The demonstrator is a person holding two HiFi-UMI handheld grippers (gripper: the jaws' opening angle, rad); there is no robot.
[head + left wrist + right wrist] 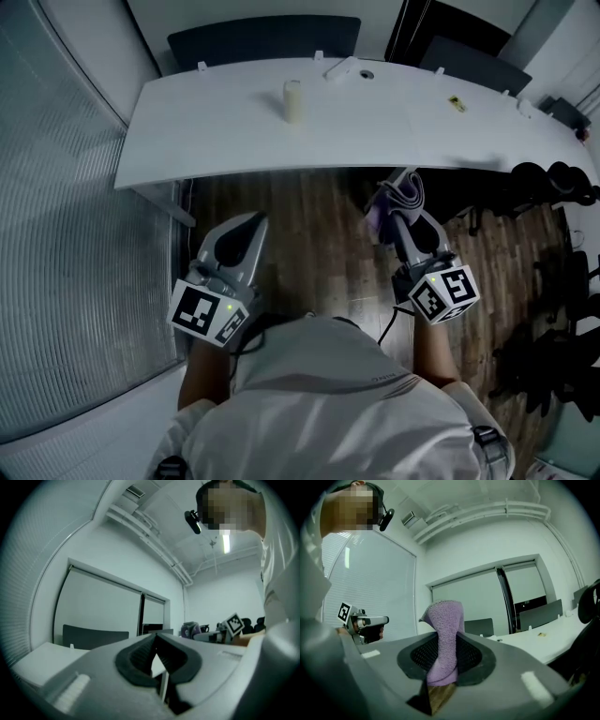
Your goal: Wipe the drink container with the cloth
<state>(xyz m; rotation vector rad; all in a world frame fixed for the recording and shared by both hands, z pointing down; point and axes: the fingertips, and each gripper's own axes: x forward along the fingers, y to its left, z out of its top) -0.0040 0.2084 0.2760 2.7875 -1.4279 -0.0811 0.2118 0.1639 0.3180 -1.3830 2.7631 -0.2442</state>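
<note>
A pale cream drink container [293, 100] stands upright on the long white table [216, 141], left of its middle. My right gripper [405, 190] is held over the wooden floor, short of the table's near edge, shut on a purple cloth [445, 639] that sticks up between its jaws; the cloth [398, 197] also shows in the head view. My left gripper [251, 220] is level with it to the left, also short of the table, its jaws shut [155, 637] with nothing between them. Both grippers point up and toward the table.
A small yellow item [456, 103] and a white fitting with a round hole [354, 68] lie on the table. Dark chairs [262, 37] stand behind it. A frosted glass wall [66, 234] runs along the left. Black chairs [553, 178] crowd the right.
</note>
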